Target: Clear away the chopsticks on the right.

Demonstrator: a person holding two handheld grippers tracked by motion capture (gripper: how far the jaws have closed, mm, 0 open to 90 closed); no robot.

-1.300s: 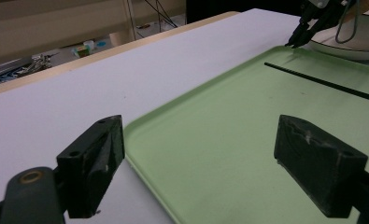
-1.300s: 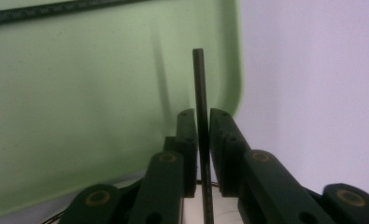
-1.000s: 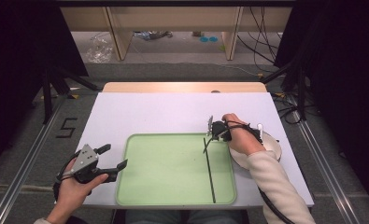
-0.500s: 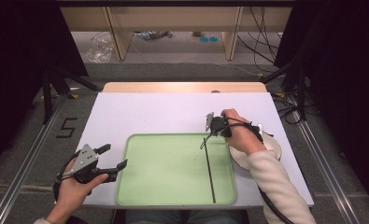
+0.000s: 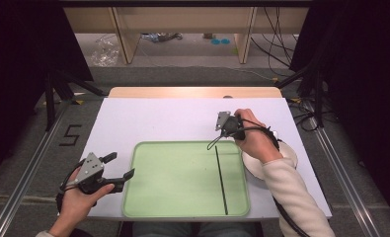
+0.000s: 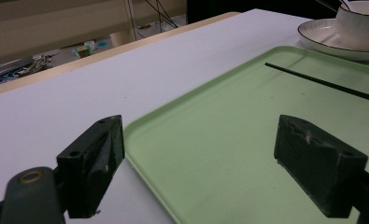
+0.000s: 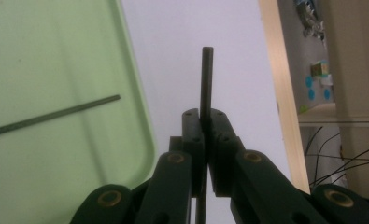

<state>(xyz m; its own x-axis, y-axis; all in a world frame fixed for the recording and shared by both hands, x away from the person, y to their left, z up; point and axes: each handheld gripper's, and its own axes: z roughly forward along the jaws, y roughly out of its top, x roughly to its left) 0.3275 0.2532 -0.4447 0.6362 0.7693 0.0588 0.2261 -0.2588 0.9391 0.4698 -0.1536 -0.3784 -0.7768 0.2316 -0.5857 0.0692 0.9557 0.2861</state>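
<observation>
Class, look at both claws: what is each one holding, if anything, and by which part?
The right claw is shut on a thin black stick close to one end, with a short tip past the jaws. The left claw is open, holding nothing.

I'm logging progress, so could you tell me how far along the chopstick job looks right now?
One black chopstick already lies flat on the green tray. The second chopstick is in hand, clamped in the right tongs above the tray's far right corner. Presumably it goes beside the first. The left tongs wait open at the tray's left edge.
</observation>
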